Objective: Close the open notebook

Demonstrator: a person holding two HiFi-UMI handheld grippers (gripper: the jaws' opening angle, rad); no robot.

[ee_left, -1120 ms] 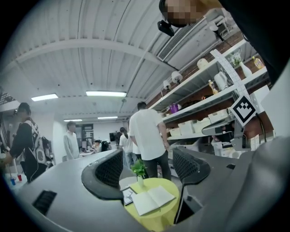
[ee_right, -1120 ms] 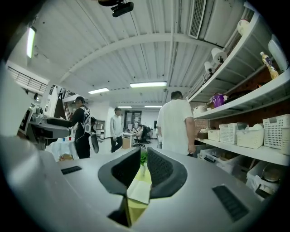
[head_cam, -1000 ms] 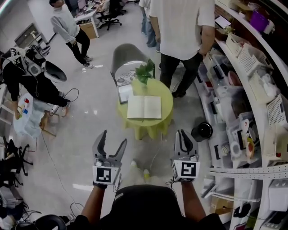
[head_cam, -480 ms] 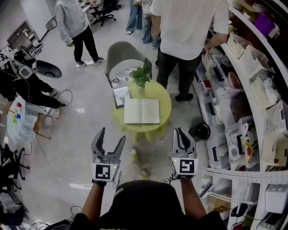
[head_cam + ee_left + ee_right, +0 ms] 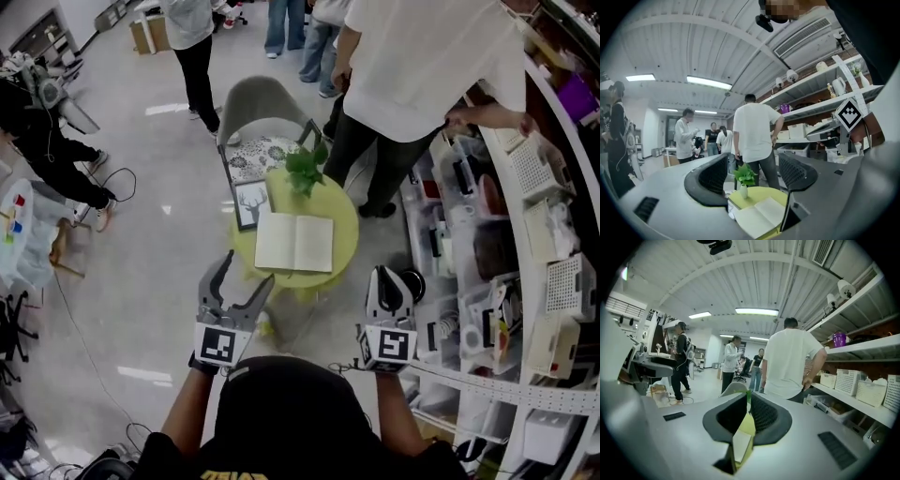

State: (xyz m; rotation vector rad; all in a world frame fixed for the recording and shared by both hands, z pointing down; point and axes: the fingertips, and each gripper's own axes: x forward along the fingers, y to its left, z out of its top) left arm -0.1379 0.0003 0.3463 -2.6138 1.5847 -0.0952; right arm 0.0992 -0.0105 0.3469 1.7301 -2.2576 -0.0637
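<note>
The open notebook [image 5: 293, 243] lies flat, pages up, on a small round yellow-green table [image 5: 343, 220]. A potted plant [image 5: 305, 167] stands at the table's far edge. My left gripper [image 5: 247, 269] is open and hangs just short of the table's near left edge, holding nothing. In the left gripper view the notebook [image 5: 759, 215] shows between and below the left gripper [image 5: 752, 173]. My right gripper [image 5: 386, 274] is shut and empty, near the table's right side. Its own view shows only a strip of the notebook [image 5: 739, 445] in the thin slit of the right gripper [image 5: 747, 416].
A framed deer picture [image 5: 250, 203] leans at the table's left, with a grey chair [image 5: 259, 105] behind. A person in a white shirt [image 5: 427, 75] stands just beyond the table. Shelves with bins [image 5: 525, 234] line the right. A black round bin [image 5: 412, 279] sits on the floor.
The table and notebook have come closer to both grippers as I moved forward. Both grippers stay as they were, left open, right shut. The person in white has leaned toward the shelves.
</note>
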